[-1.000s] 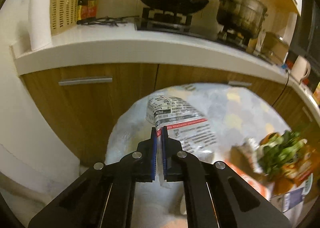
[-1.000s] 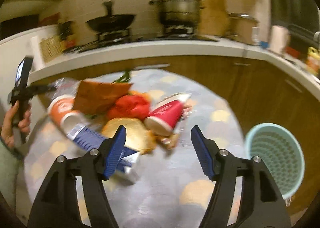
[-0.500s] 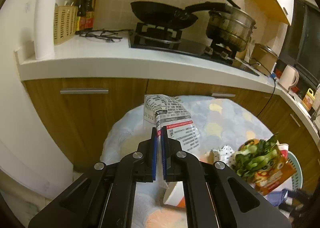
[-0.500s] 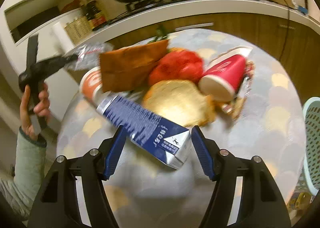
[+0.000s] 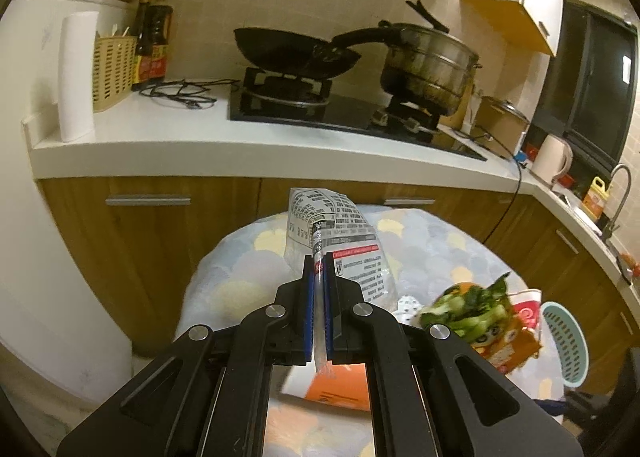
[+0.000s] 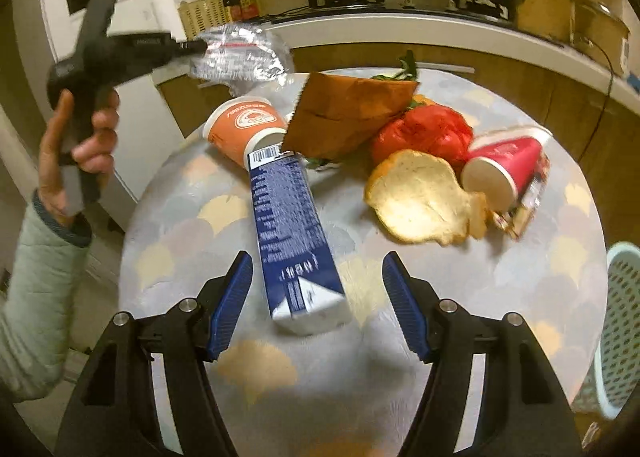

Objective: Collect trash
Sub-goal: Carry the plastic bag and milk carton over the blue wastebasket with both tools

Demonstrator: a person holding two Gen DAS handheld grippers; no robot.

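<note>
Left wrist: left hand-held gripper clamps plastic wrapper | right hand-held gripper wide, empty

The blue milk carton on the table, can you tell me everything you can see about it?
The blue carton is a tall box that looks like coated card, dark blue with white print, a barcode at its far end and a white folded end nearest the camera. It lies flat on its side on the patterned tablecloth, pointing away from the camera. Its far end reaches the orange paper cup and brown paper bag. The open right gripper straddles its near end without touching.
</note>
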